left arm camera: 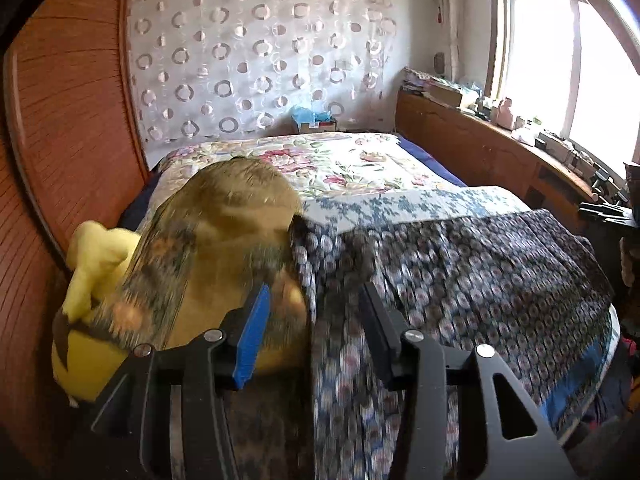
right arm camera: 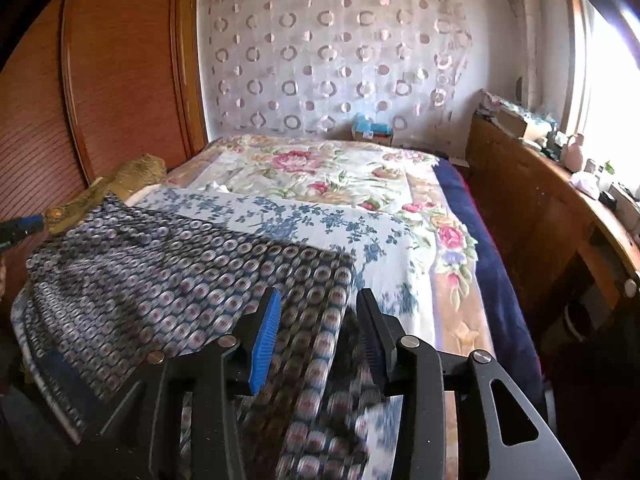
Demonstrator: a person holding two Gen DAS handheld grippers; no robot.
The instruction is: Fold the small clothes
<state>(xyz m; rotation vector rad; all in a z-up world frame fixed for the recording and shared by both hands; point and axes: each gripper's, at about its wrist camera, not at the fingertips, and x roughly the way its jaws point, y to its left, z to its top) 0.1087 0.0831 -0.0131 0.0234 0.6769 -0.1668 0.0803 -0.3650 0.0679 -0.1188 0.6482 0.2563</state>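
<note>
Fingers (right arm camera: pixel 266 332) parted over garment (right arm camera: pixel 160 272) edge; bed (right arm camera: pixel 460 240) beyond.

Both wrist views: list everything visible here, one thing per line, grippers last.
patterned garment: one, dark blue with pale round motifs, spread on the near end of the bed, part of it between both grippers' fingers.
blue-floral sheet: one, white and blue, under the garment.
floral bedspread: one, cream with pink flowers, far half of the bed.
mustard cloth: one, brown-yellow, blurred, left of the garment.
yellow item: one, at the bed's left edge; what it is cannot be told.
curtain: one, white with rings, back wall.
wooden wardrobe: one, reddish, left.
wooden shelf: one, cluttered, under the window.
left gripper: black, one blue pad, open.
right gripper: black, one blue pad, open.
</note>
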